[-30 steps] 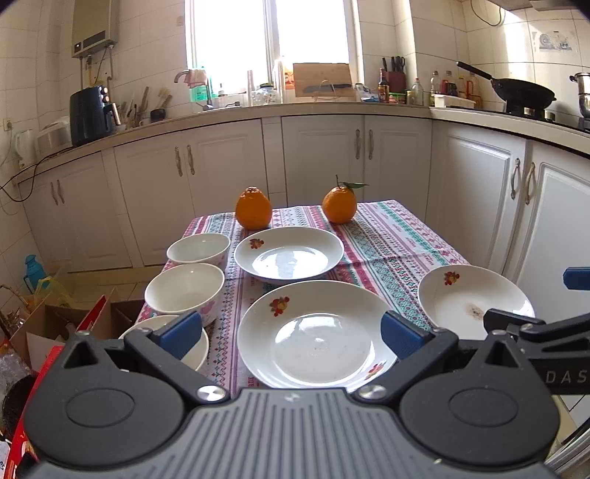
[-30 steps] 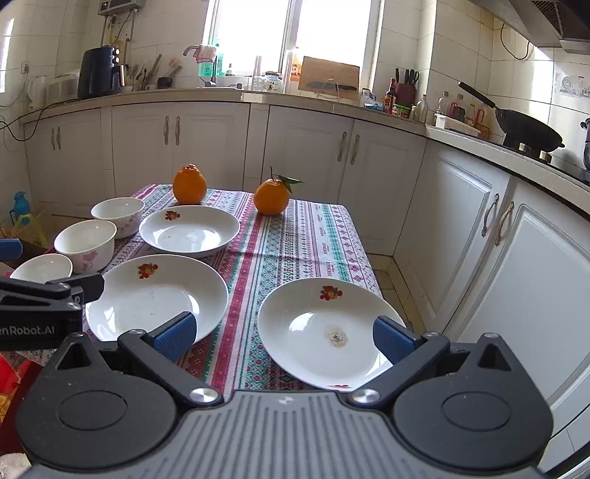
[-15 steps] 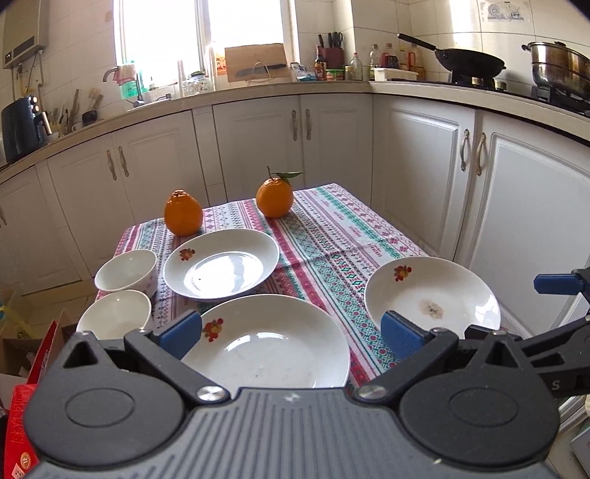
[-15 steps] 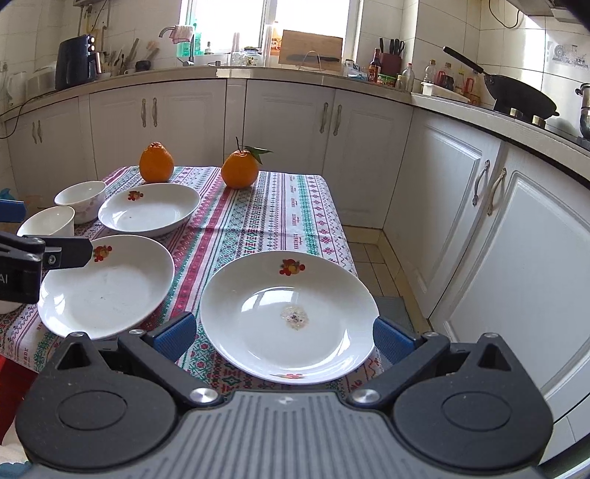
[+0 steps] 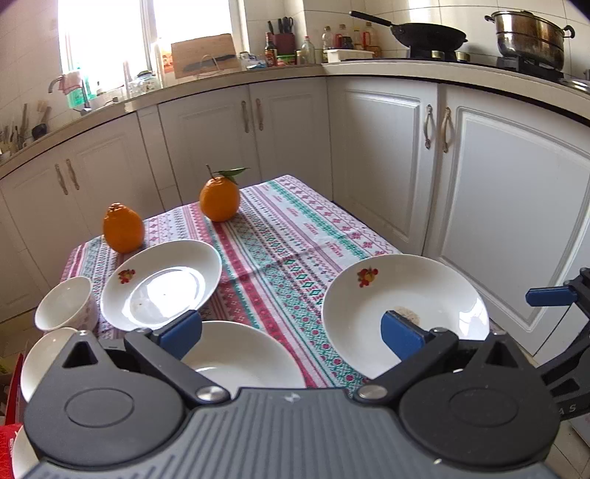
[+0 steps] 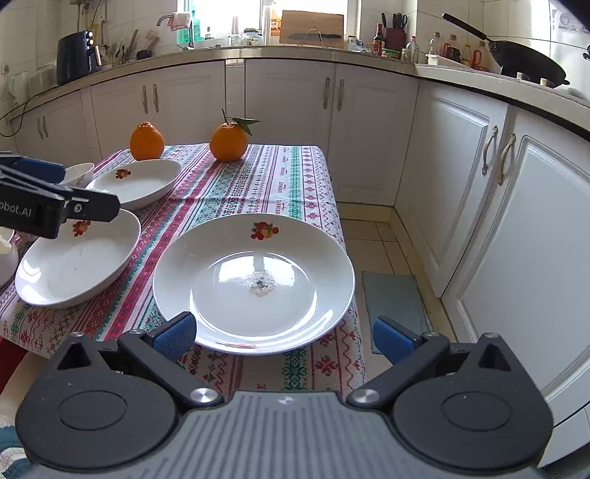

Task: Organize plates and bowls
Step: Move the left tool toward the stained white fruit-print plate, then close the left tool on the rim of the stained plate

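Three white plates with a fruit motif lie on the patterned tablecloth. The right plate (image 6: 254, 283) sits at the table's near right corner, just ahead of my open right gripper (image 6: 284, 333), between its spread fingers. A second plate (image 6: 77, 261) lies to its left and a third plate (image 6: 140, 180) behind that. My left gripper (image 5: 291, 331) is open above the near plate (image 5: 243, 357), its right finger over the right plate's (image 5: 405, 306) rim. Two white bowls (image 5: 64, 306) (image 5: 40, 357) stand at the left edge. Neither gripper holds anything.
Two oranges (image 5: 123, 228) (image 5: 219, 199) stand at the far end of the tablecloth (image 5: 295, 235). White cabinets (image 6: 516, 221) run close along the right, with tiled floor and a mat (image 6: 394, 294) between. A wok (image 5: 431, 35) and pot (image 5: 531, 33) sit on the counter.
Both grippers have swung to the right and closer to the right plate, which now looms larger in both views. Both stay open and empty.
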Demonstrator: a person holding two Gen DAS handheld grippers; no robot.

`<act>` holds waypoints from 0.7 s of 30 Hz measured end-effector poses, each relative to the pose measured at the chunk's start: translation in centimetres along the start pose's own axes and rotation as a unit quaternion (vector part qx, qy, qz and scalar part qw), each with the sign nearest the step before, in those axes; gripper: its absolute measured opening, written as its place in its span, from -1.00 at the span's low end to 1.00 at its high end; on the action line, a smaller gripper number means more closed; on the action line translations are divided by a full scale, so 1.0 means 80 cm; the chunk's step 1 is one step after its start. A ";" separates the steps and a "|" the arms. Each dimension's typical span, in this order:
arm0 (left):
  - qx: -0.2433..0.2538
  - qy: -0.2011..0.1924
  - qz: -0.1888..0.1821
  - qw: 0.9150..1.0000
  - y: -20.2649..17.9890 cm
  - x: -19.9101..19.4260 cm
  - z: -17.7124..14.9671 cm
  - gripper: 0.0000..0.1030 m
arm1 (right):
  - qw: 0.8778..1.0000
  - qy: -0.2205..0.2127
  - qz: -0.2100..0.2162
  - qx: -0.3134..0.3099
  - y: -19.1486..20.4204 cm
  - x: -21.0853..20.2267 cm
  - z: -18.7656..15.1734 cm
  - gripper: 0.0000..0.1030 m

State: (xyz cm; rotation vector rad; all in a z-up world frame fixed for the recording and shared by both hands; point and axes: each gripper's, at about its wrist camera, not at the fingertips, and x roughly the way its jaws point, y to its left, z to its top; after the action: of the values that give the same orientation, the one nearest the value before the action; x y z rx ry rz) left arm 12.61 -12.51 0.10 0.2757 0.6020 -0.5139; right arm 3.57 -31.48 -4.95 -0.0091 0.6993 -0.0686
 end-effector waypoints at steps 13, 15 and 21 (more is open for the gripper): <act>0.022 0.051 -0.099 0.993 -0.028 0.056 0.021 0.99 | 0.996 0.037 0.063 -0.041 -0.021 0.033 -0.025 1.00; 0.033 0.059 -0.103 0.992 -0.032 0.066 0.024 0.99 | 0.995 0.035 0.073 -0.051 -0.022 0.038 -0.028 1.00; 0.058 0.064 -0.100 0.991 -0.035 0.089 0.030 0.99 | 0.991 0.037 0.115 -0.061 -0.030 0.059 -0.027 1.00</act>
State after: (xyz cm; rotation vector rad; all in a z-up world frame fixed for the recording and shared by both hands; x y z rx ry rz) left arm 17.24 -18.48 -2.50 0.3631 0.7295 -0.7297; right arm 5.65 -34.19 -9.53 -0.0432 0.7734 0.1950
